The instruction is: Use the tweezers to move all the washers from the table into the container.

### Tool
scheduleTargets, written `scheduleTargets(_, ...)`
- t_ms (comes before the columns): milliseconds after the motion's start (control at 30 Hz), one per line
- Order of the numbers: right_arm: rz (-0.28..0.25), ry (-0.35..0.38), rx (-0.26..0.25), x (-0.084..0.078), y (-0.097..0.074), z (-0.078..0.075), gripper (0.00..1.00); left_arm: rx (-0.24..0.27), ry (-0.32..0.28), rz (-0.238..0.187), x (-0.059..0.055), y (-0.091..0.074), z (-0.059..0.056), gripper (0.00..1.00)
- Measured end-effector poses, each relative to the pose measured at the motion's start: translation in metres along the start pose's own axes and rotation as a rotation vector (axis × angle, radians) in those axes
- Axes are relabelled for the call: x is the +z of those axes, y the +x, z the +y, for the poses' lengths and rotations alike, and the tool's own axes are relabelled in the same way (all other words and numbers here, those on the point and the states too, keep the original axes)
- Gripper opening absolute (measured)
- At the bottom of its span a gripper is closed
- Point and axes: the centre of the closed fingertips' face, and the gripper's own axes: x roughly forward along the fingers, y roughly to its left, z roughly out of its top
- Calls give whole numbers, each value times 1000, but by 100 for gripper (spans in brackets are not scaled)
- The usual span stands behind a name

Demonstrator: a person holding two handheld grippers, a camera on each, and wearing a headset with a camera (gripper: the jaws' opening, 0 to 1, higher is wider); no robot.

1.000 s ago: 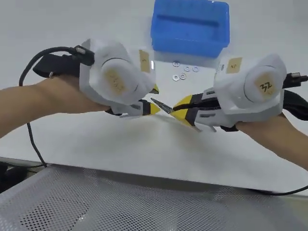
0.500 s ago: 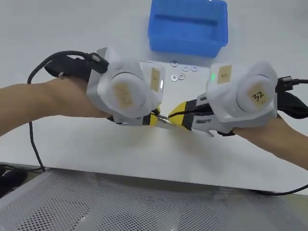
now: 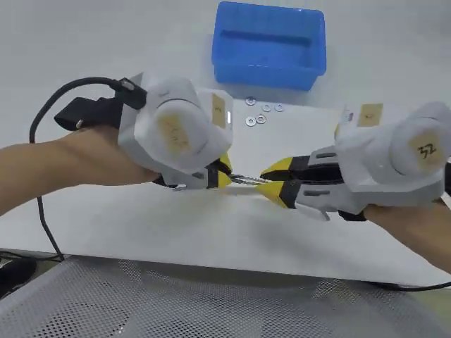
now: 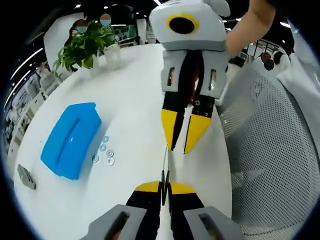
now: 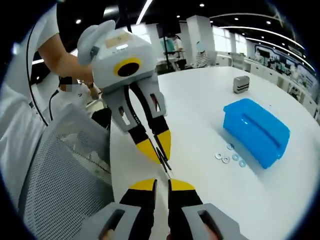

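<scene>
1. Head view: the left tongs (image 3: 224,176) are pressed together on the tweezers (image 3: 246,180), and the thin metal points stick out toward the right tongs (image 3: 266,182).
2. The right tongs are a little spread. In the right gripper view the points of the tweezers end just at their mouth, and we cannot tell if they touch.
3. Compared with 0.5 s ago, when the 2 tongs stood nose to nose and the tweezers were almost hidden, the right tongs have drawn back sideways. A bare piece of the tweezers now shows between them.
4. The 5 washers (image 3: 261,113) lie on the white desk (image 3: 106,42), just beside the front wall of the blue container (image 3: 268,46) and well apart from both tongs.
5. We judge that the left tongs alone now carry the tool, so the preparation is ending and the moving of washers is not yet begun.
6. The thin tweezers may turn in the grip on the way to the washers.
</scene>
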Motion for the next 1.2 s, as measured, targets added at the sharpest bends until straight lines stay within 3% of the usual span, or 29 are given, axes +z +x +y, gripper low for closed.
scheduleTargets(33, -13, 32, 5, -1, -4, 5, 4, -3, -50, -27, 4, -3, 0, 0)
scheduleTargets(133, -30, 108, 3, -8, -4, 7, 6, 6, -94, -67, 12, -8, 4, 0)
scheduleTargets(200, -70, 200, 10, -9, -1, 5, 8, 16, -150, -126, 23, -16, 5, 0)
scheduleTargets(233, -95, 249, 25, -8, 0, 5, 10, 25, -158, -196, 33, -21, 10, 0)
scheduleTargets(267, -124, 344, 45, -7, 3, 3, 11, 6, -206, -171, 29, -25, 8, 0)
scheduleTargets(367, -167, 422, 32, -10, 8, -10, 11, 36, -192, -173, 27, -31, 15, 0)
scheduleTargets(500, -149, 398, 18, -13, 9, -12, 9, 55, -195, -120, 10, -18, 15, 0)
scheduleTargets(567, -141, 387, 14, -13, 7, -10, 8, 106, -142, -120, 10, -14, 18, 0)
scheduleTargets(600, -135, 385, 12, -14, 5, -9, 8, 139, -74, -118, 11, -10, 19, 0)
scheduleTargets(667, -120, 375, 7, -17, 1, -7, 8, 155, -46, -96, 8, -2, 18, 0)
scheduleTargets(800, -99, 359, -3, -21, -4, -4, 9, 109, -53, -77, 6, 11, 10, 10)
scheduleTargets(933, -90, 346, -4, -22, -8, 1, 9, 105, 24, -23, -3, 18, 11, 15)
scheduleTargets(1067, -82, 336, -9, -25, -11, 1, 9, 68, 41, 5, -9, 22, 12, 20)
scheduleTargets(1100, -82, 339, -10, -26, -11, 1, 9, 47, 61, 32, -14, 23, 10, 20)
scheduleTargets(1200, -79, 339, -15, -28, -12, 2, 8, 49, 112, 84, -21, 26, 13, 18)
